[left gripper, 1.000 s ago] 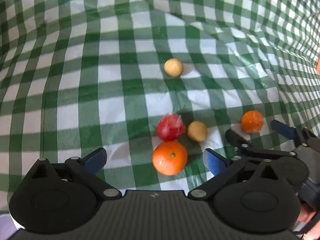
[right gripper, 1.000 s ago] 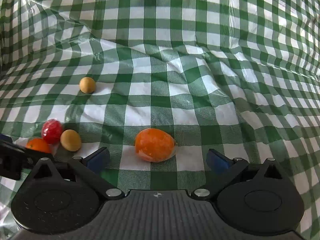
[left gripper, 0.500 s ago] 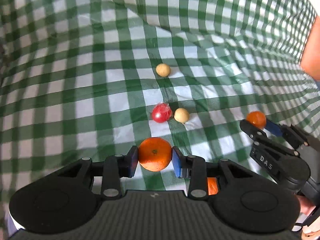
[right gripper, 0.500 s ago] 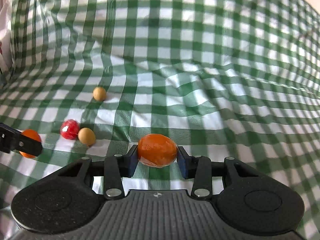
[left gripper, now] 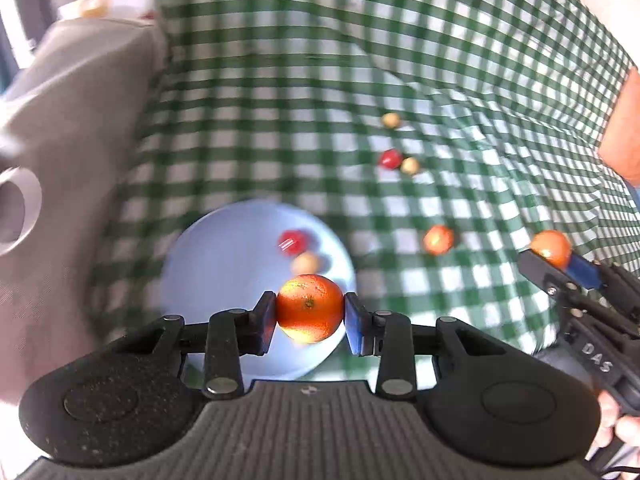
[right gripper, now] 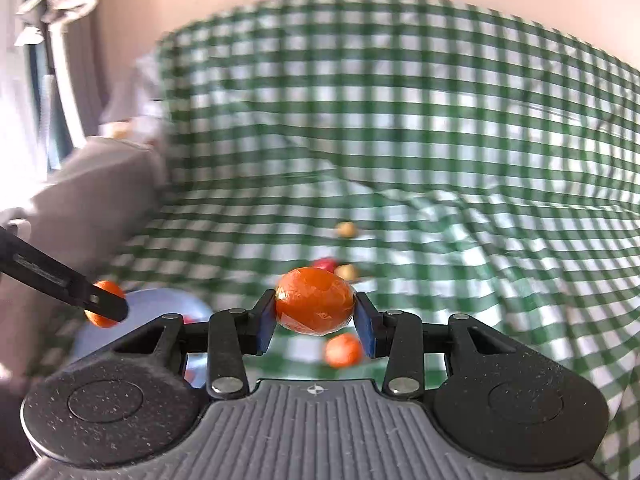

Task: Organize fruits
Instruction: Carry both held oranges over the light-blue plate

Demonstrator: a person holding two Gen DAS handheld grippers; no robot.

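Observation:
My left gripper [left gripper: 310, 318] is shut on an orange [left gripper: 310, 304], held above a light blue plate [left gripper: 216, 264]. On the plate lie a red fruit [left gripper: 293, 241] and a tan ball [left gripper: 305, 263]. My right gripper [right gripper: 316, 318] is shut on a shiny wrapped orange [right gripper: 315, 304], in the air above the checked cloth [right gripper: 440, 160]. On the cloth lie another orange [left gripper: 439, 240], a red fruit [left gripper: 390, 158] and two tan balls [left gripper: 410, 166] [left gripper: 391, 120]. In the left wrist view the right gripper [left gripper: 556, 258] shows at the right with its orange [left gripper: 551, 246].
A grey upholstered seat [left gripper: 60, 120] borders the cloth on the left, with a white ring-shaped thing [left gripper: 20, 208] on it. A person's arm [left gripper: 624, 132] shows at the right edge. The picture is blurred by motion.
Both grippers went from open around an orange to shut on it. Both have lifted and swung left, and the blue plate has come into view under the left one.

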